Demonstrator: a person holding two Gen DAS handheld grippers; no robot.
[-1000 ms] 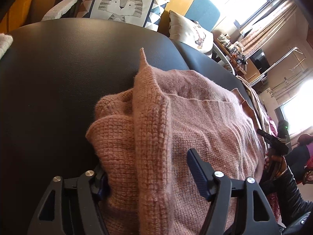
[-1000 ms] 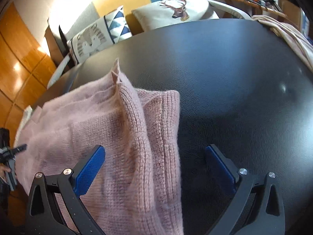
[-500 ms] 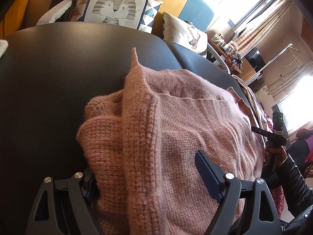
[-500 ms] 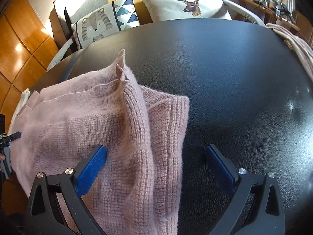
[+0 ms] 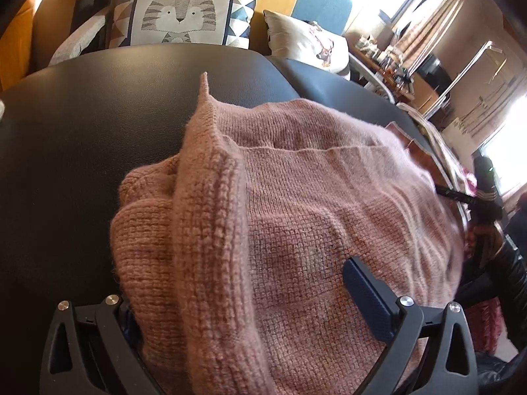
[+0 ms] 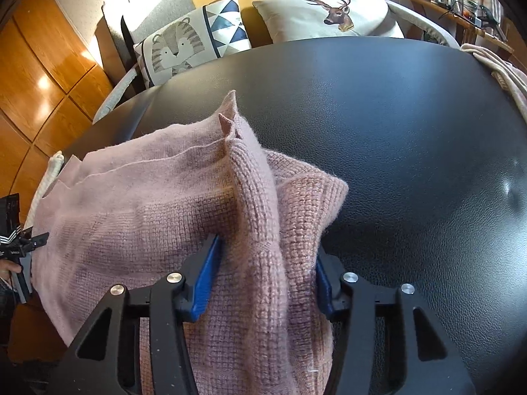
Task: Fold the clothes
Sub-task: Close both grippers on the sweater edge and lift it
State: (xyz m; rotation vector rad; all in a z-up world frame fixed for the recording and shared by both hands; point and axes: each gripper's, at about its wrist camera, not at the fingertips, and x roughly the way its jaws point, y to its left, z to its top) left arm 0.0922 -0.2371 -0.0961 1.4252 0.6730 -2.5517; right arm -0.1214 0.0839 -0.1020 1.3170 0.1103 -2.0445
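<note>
A pink knitted sweater (image 5: 296,217) lies bunched on a black leather surface (image 5: 82,138), with a folded ridge standing up along its edge. My left gripper (image 5: 240,299) is open, its jaws wide on either side of the sweater's left edge; the left finger is mostly hidden under the knit. In the right wrist view the same sweater (image 6: 138,217) lies to the left. My right gripper (image 6: 263,273) is shut on the sweater's right edge, its blue pads (image 6: 206,273) pressing a thick fold.
Tiger and deer cushions (image 6: 194,46) line the far edge of the black surface (image 6: 411,151). A beige cloth (image 6: 500,69) hangs at the far right edge. Wooden panels stand at the left. A cluttered shelf (image 5: 388,62) and windows are at the right.
My right gripper has closed from wide open onto the sweater's folded edge. My left gripper has pushed a little further over the sweater and stayed open.
</note>
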